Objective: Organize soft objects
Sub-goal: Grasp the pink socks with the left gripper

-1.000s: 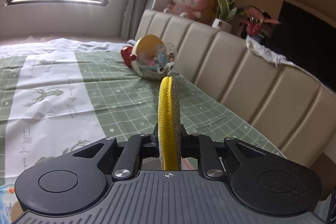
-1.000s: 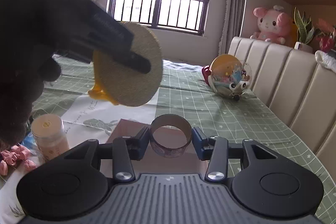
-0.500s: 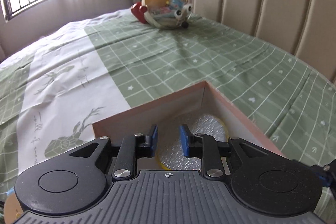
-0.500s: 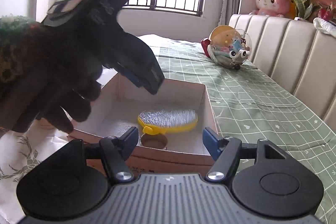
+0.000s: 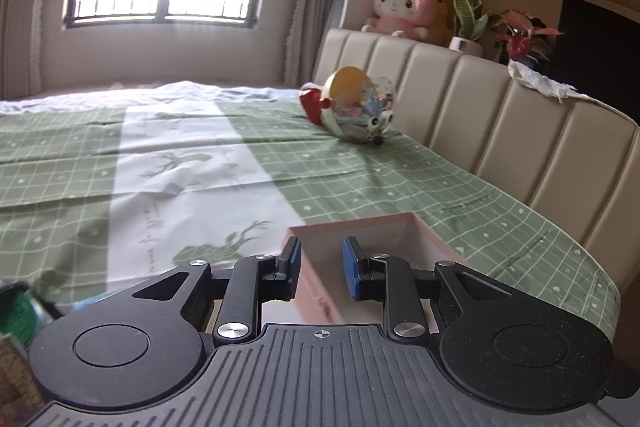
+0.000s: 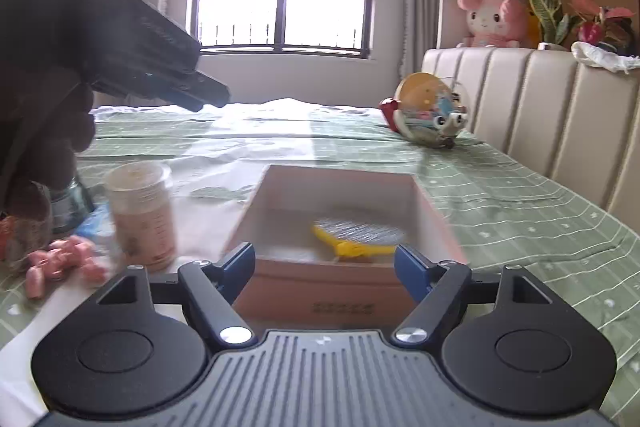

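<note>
Cardboard is walling the box [image 6: 332, 283] that is sitting just ahead of the right gripper [image 6: 324, 263], whose jaws are standing wide apart and holding nothing; beyond its fingertips, down on the box floor, the yellow pad [image 6: 360, 235] is lying flat with its silvery face up; I cannot make out anything else inside, since the near wall is hiding part of the floor. Up to the left of these tongs the left gripper [image 6: 208, 95] is hanging above the bed, seen from its side; in its own view the left gripper [image 5: 319, 263] is showing a modest gap between its blue pads [image 5: 352, 269], empty too, with the box corner [image 5: 360, 239] sitting right under and between them.

Judging by this, one placing step is looking finished and the step in hand is the turn toward a fresh item. Left of the right tongs, close by, a lidded jar [image 6: 140, 215] is standing upright, pink bits [image 6: 60, 263] are lying scattered on the green sheet [image 6: 520, 219], and a dark jar [image 6: 70, 203] is standing farther left, partly hidden.

The next move is probably calling for a swing left and a low, gentle pinch on the pink bits; they are looking small and loose, so a narrow closing is seeming wise; whether they are soft I cannot tell.
</note>
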The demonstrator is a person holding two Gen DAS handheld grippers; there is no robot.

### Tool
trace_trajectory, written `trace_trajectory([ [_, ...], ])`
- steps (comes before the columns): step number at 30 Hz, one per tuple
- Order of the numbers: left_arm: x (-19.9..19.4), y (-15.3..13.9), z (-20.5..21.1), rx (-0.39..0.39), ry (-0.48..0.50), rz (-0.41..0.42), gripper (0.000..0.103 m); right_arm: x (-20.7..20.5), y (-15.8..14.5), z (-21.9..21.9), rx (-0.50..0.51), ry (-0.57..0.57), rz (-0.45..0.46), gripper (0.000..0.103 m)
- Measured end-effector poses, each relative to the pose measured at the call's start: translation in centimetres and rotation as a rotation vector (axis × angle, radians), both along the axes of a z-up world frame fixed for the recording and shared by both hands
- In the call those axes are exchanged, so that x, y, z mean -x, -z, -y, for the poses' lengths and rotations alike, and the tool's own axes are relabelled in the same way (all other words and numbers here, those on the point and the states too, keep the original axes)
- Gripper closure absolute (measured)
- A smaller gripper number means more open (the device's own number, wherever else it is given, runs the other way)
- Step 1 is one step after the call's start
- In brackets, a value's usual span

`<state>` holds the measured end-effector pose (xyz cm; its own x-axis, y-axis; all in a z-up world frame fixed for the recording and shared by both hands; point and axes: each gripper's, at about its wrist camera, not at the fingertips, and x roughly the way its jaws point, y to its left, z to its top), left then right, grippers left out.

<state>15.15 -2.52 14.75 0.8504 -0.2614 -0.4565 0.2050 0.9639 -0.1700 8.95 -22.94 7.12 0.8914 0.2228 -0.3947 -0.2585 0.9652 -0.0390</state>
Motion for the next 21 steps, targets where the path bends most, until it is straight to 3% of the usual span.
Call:
trace_trajectory([
  [5,5.0,2.1,-6.5,0.014,-0.112,-0.003,0.078,2.8,1.7,-4.7,0.0,-0.107,-0.06,0.024],
  [12,9.1,5.3,-15.8,0.154,-0.362,-0.037,0.078,4.2,4.0,-9.2,0.036,-0.209,-0.109,0.024],
  [16,9.2,7.2,-16.8,0.165,-0.339,-0.096,0.078,5.1,5.2,-10.7,0.103,-0.236,-0.081,0.024],
  [21,7.2,8.9,-13.5,0.03,-0.197,-0.137,0.078,5.1,5.5,-11.2,0.134,-0.251,-0.086,0.024],
])
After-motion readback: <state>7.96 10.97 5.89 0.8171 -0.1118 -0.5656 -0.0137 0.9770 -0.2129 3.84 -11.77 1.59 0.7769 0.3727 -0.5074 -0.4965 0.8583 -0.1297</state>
